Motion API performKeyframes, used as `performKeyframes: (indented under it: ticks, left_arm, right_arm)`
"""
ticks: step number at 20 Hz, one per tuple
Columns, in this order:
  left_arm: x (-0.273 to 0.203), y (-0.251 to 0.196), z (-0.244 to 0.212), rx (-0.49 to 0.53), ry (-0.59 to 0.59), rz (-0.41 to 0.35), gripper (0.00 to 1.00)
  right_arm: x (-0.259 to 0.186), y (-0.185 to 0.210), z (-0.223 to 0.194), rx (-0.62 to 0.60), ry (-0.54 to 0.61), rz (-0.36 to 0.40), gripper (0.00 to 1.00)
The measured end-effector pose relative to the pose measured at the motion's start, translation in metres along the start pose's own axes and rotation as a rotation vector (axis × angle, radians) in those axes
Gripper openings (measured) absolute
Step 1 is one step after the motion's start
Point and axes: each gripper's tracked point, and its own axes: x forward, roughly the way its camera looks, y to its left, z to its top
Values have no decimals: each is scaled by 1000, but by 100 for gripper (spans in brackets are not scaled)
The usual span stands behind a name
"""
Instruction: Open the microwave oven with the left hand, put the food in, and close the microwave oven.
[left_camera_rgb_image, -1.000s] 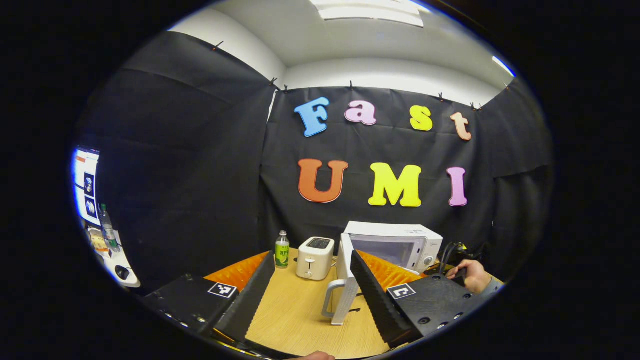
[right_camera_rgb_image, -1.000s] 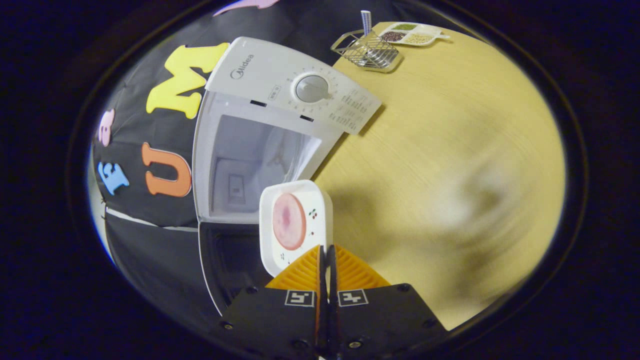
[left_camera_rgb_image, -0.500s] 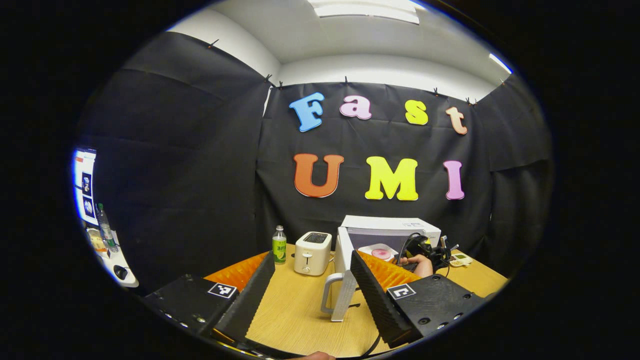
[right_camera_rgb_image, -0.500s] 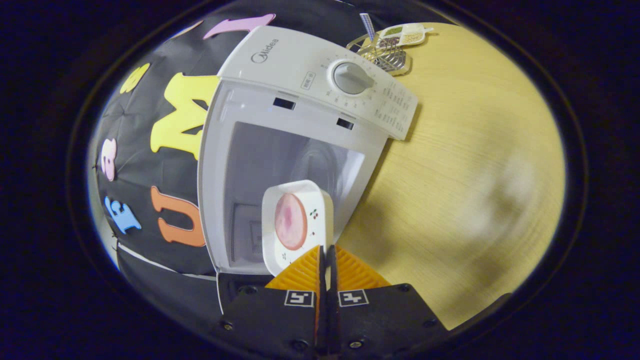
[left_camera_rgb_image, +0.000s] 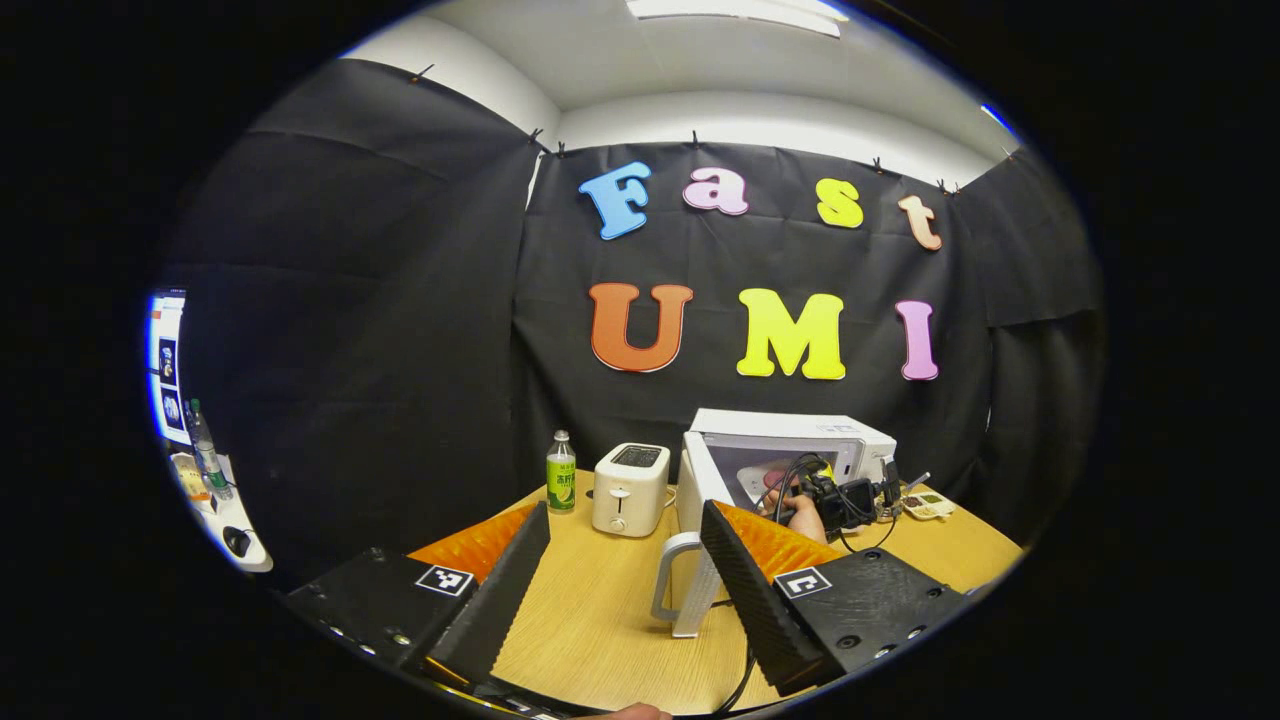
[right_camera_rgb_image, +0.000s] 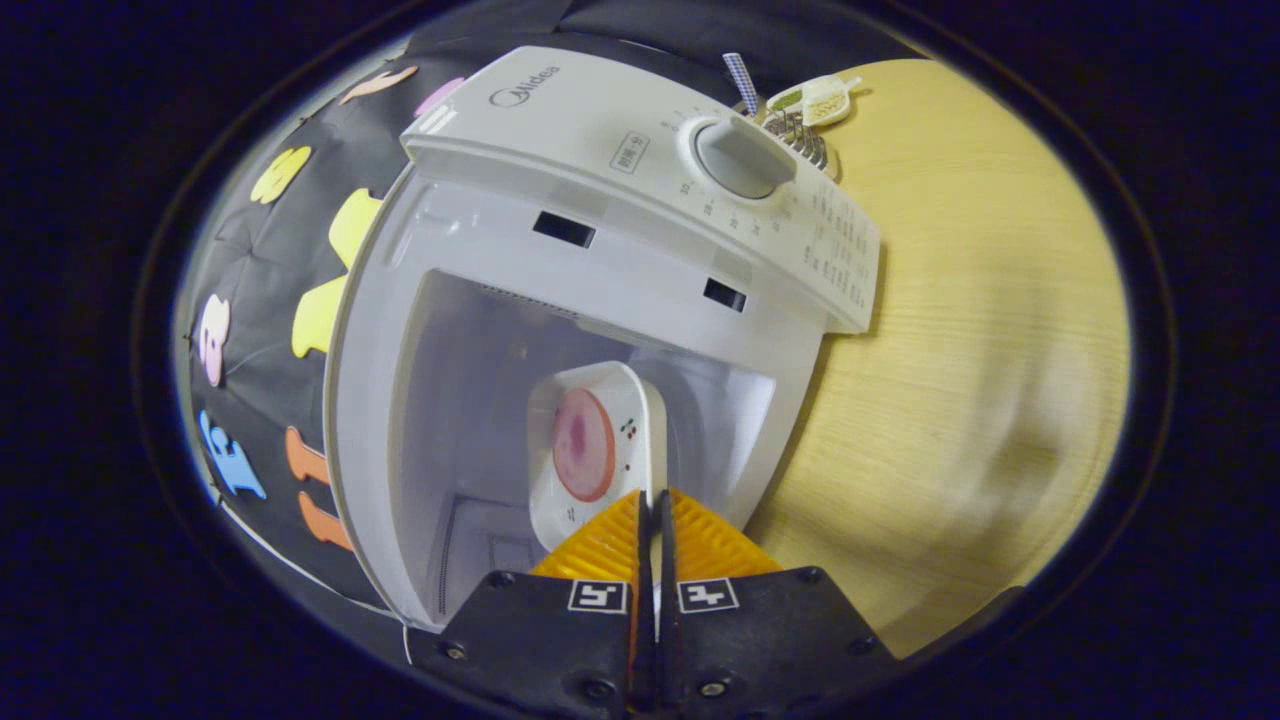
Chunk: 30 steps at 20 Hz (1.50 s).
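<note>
Black cloth hangs behind a wooden table (left_camera_rgb_image: 600, 620) on which a white microwave oven (left_camera_rgb_image: 790, 440) stands with its door (left_camera_rgb_image: 695, 520) swung open toward the camera in the left gripper view, the handle (left_camera_rgb_image: 670, 575) of that door facing outward. Just to the left of the microwave oven sits a white toaster (left_camera_rgb_image: 628, 488), and left of the toaster a green-labelled bottle (left_camera_rgb_image: 561, 485). The left gripper (left_camera_rgb_image: 625, 590) hovers in front of the microwave oven with its fingers spread wide apart, gripping nothing, the door handle showing between them but farther off. In the same view a hand (left_camera_rgb_image: 800, 515) reaches into the microwave oven's mouth with the right gripper (left_camera_rgb_image: 840, 497). In the right gripper view the right gripper (right_camera_rgb_image: 655, 520) has its fingers clamped together on the near edge of a white plate (right_camera_rgb_image: 598, 450) bearing a round pink slice of food (right_camera_rgb_image: 583, 445); the plate is inside the opening of the microwave oven (right_camera_rgb_image: 600, 300), within its white cavity. Beyond the microwave oven's control knob (right_camera_rgb_image: 740, 160), a wire rack (right_camera_rgb_image: 800, 135) and a small sectioned tray (right_camera_rgb_image: 820, 97) rest on the table (right_camera_rgb_image: 980, 350).
</note>
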Motion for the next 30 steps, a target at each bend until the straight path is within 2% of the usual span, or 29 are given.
performKeyframes:
  ticks: [2,6,9,13,14,15,16,17,18,19,20,21,22,23,25,27,28,29,30]
  left_arm:
    - [1,2,-2,-5,8,-2,93]
    - [-1,3,2,-56,1,-17,93]
    - [-1,5,3,-53,-13,-16,93]
    - [0,-1,-4,-42,6,-27,93]
    - [1,-1,-6,-40,9,-25,93]
    - [2,-2,-8,-38,12,-28,93]
    - [1,-3,-10,-38,18,-31,93]
    - [0,-3,-11,-39,22,-29,93]
    - [0,-3,-12,-37,25,-27,93]
    - [0,-1,-12,-34,25,-24,93]
    - [-1,0,-11,-27,25,-20,93]
    - [-2,2,-12,-19,28,-14,93]
    - [-3,4,-11,-11,26,-8,93]
    - [-5,7,-9,-6,22,-2,93]
    - [-9,9,-7,0,18,8,93]
    - [-12,13,-5,3,13,14,93]
    - [-12,15,-5,2,10,17,93]
    - [-13,16,-5,2,13,18,93]
    - [-13,17,-6,7,15,22,93]
  right_arm:
    - [9,1,0,14,-20,-9,7]
    - [20,11,-7,-21,-12,8,14]
    - [23,12,-7,-73,-12,13,14]
    - [20,1,-11,-120,9,-15,12]
    - [16,-2,-10,-149,7,-21,1]
    - [13,1,-9,-182,6,0,19]
    - [7,3,-9,-219,14,14,13]
    - [1,4,-9,-251,36,24,33]
    - [-6,6,-10,-269,60,40,31]
    - [-13,7,-11,-283,92,61,35]
    - [-21,9,-10,-300,117,76,46]
    - [-28,7,-7,-327,132,83,65]
    - [-34,8,0,-365,131,98,75]
    - [-38,7,6,-412,133,110,68]
    - [-51,6,20,-517,141,131,100]
    - [-68,8,36,-594,138,165,100]
    - [-79,12,45,-626,133,190,89]
    - [-91,16,55,-661,128,209,90]
    - [-104,21,65,-697,123,238,100]
